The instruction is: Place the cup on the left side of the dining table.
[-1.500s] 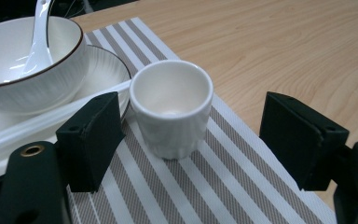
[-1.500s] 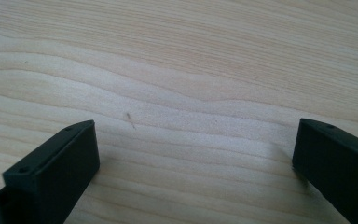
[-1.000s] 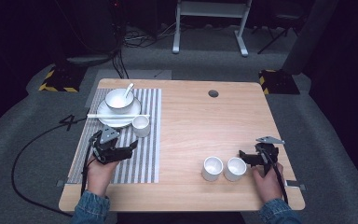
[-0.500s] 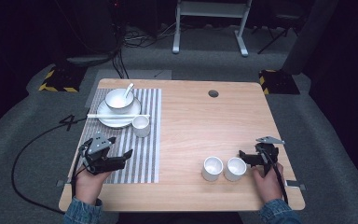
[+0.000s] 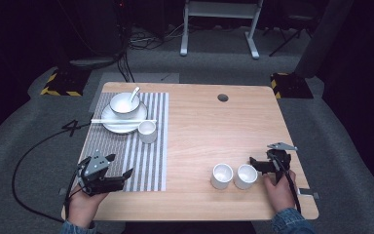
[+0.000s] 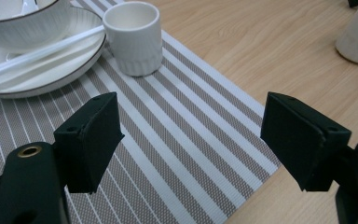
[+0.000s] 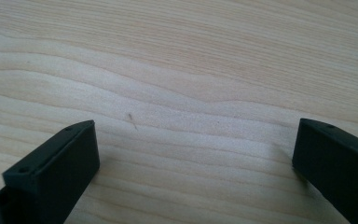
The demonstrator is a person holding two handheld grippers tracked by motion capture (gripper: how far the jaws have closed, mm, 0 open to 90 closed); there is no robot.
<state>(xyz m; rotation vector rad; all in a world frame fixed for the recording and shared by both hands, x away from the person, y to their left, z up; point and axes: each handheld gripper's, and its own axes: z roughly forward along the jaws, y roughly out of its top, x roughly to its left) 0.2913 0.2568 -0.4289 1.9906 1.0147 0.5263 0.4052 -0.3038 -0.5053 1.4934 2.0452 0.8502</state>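
Observation:
My left gripper (image 5: 119, 166) hovers open over the front left corner of the striped placemat (image 5: 152, 161); nothing is between its jaws (image 6: 191, 135). Farther along the mat stands a small white cup (image 6: 133, 37) beside a white plate (image 6: 51, 70). The plate carries a bowl (image 5: 122, 103) with a spoon (image 5: 134, 92), and white chopsticks (image 5: 121, 120) lie across it. Two more white cups (image 5: 221, 175) (image 5: 246, 176) stand side by side near the front of the table. My right gripper (image 5: 254, 164) is open just right of them, with bare wood between its jaws (image 7: 191, 163).
The wooden table (image 5: 214, 131) has a dark round cable hole (image 5: 222, 97) near its far edge. A black cable (image 5: 34, 151) trails off the left side onto the grey floor. A metal stand (image 5: 219, 24) is beyond the table.
My left gripper has drawn back toward the front left corner of the mat. The right gripper and all the dishes have stayed put.

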